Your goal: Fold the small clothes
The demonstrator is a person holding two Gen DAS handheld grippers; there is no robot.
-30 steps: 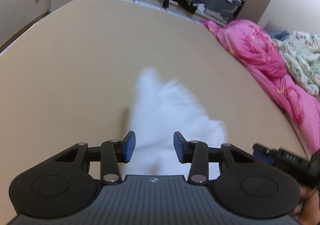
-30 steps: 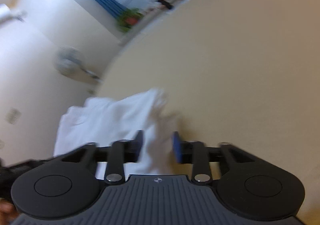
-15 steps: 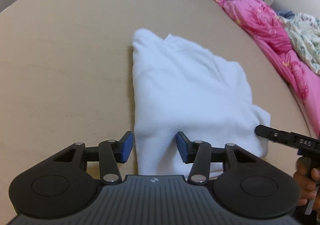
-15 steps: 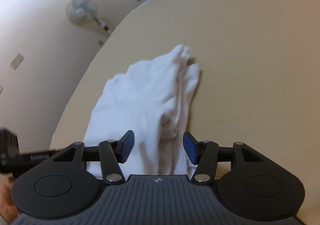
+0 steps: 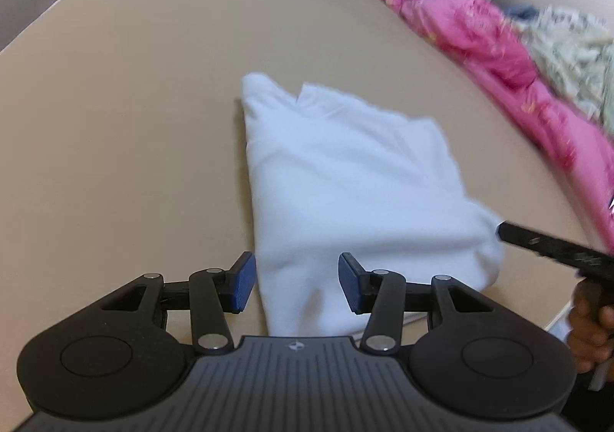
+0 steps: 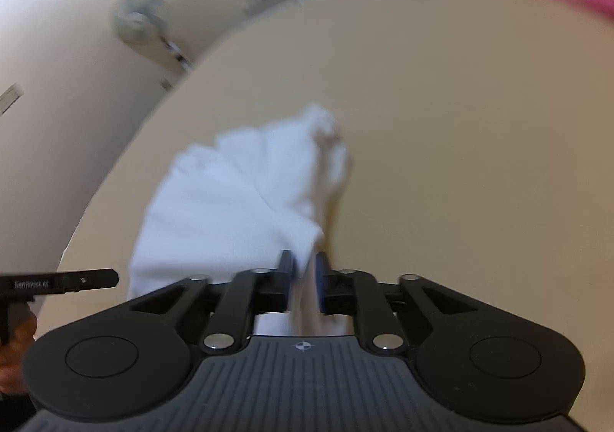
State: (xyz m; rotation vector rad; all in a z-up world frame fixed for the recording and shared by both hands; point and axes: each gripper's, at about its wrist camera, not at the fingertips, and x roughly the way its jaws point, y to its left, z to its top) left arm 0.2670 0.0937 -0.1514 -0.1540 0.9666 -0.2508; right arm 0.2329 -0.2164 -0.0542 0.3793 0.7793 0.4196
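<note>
On the tan bed surface (image 5: pixel 115 94), your left gripper (image 5: pixel 293 288) tilts downward, jaws apart astride the white garment (image 5: pixel 345 178); your right gripper (image 6: pixel 305 278) pinches its edge.

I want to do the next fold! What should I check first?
1. White garment lies flat on the tan surface: ok.
2. Left gripper is free. Its jaws are open and have just been opening, and the near edge of the garment lies between them unpressed: ok.
3. Right gripper has cloth. Its jaws are narrow on a corner of the garment: ok.
4. Right grip is firm. Its jaws have just been opening: cannot tell.
5. Pink blanket lies apart from the garment: ok.
6. Right wrist view is sharp. It is blurred: not ok.
</note>
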